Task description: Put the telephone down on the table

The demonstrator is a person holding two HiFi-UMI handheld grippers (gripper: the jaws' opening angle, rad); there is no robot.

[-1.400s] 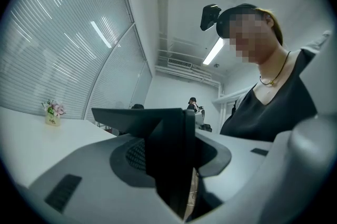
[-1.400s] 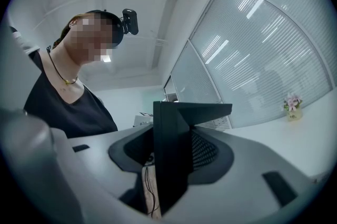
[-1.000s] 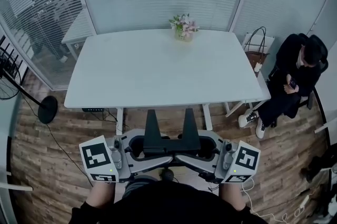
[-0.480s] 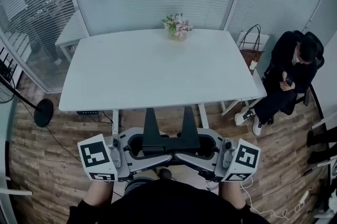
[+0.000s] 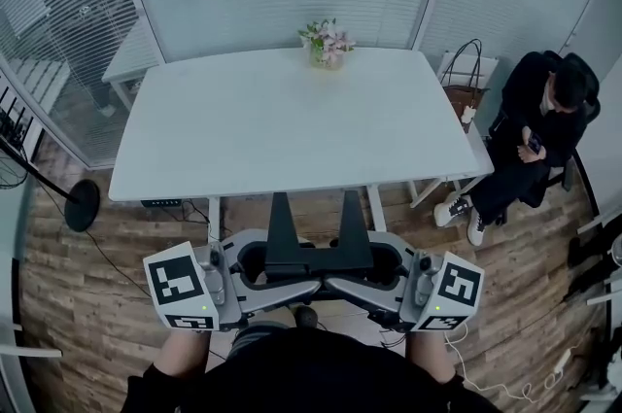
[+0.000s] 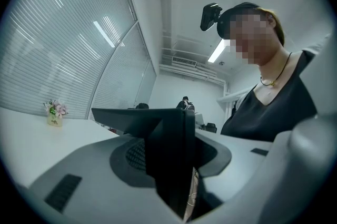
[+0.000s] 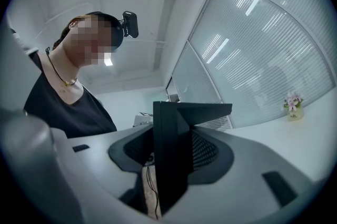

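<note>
white table [image 5: 292, 129] ahead, left tongs [image 5: 290, 267] and right tongs [image 5: 352, 267] held at waist, pointing inward, slightly parted, empty

No readable text, label, brand or number was found in any view; no legible sign was recorded.

Your path over the white table [image 5: 243, 139] is open; only the flower vase [image 5: 327, 47] stands at its far edge (seated person [image 5: 539, 134] off right).
</note>
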